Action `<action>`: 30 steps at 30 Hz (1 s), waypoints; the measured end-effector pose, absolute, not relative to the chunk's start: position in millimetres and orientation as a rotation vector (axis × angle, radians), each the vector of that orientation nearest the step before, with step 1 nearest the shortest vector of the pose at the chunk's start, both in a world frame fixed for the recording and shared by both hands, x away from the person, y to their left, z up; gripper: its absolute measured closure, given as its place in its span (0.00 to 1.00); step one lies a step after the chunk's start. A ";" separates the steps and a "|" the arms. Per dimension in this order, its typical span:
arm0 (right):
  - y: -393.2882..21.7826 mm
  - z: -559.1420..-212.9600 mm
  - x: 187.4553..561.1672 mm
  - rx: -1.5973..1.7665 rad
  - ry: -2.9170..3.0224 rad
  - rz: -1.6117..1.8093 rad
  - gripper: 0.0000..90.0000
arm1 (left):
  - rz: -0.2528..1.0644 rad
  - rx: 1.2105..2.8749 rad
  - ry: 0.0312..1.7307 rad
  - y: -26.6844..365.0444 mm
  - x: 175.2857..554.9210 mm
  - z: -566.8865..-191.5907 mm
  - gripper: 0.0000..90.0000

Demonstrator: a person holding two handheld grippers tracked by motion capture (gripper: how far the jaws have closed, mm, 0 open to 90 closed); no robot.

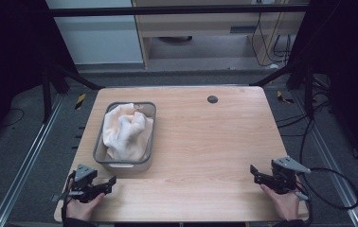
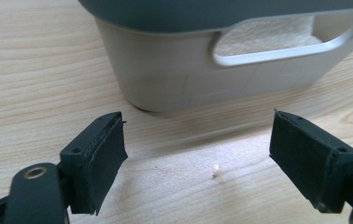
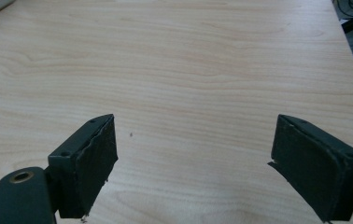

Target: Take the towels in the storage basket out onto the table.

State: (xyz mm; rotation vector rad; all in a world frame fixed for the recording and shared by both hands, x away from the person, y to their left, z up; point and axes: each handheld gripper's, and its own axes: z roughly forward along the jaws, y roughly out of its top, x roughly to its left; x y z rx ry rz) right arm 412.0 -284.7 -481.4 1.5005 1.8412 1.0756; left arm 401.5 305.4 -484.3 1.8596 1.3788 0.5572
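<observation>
A grey plastic bin (image 1: 100, 159) stands on the left half of the wooden table (image 1: 205, 142), with a crumpled cream cloth (image 1: 126, 130) inside it. My left gripper (image 1: 105, 185) rests at the table's front left corner, open and empty, just in front of the bin. In the left gripper view the bin's near wall (image 2: 165, 74) and its handle slot fill the top, with cloth visible through the slot (image 2: 268, 37). My right gripper (image 1: 256, 173) is at the front right, open over bare wood (image 3: 188, 70).
A small dark round grommet (image 1: 212, 99) sits near the table's far edge. Cables (image 1: 328, 189) trail off the right side onto the floor. Black frame legs stand at both far corners.
</observation>
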 end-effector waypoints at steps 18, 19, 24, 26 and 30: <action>-281.6 -483.1 399.6 1.426 1.877 1.064 0.14 | 0.590 1.781 1.307 312.9 394.4 -468.5 0.20; -281.7 -483.1 399.6 1.422 1.875 1.064 0.14 | 0.590 1.773 1.299 313.9 394.4 -466.2 0.19; -281.7 -483.1 399.4 1.421 1.874 1.063 0.14 | 0.594 1.750 1.290 316.0 394.5 -460.3 0.19; -281.9 -483.1 399.4 1.419 1.875 1.062 0.14 | 0.598 1.744 1.284 316.6 394.0 -457.6 0.19; -281.1 -483.2 398.9 1.425 1.885 1.064 0.14 | 0.604 1.741 1.275 316.9 393.2 -453.2 0.19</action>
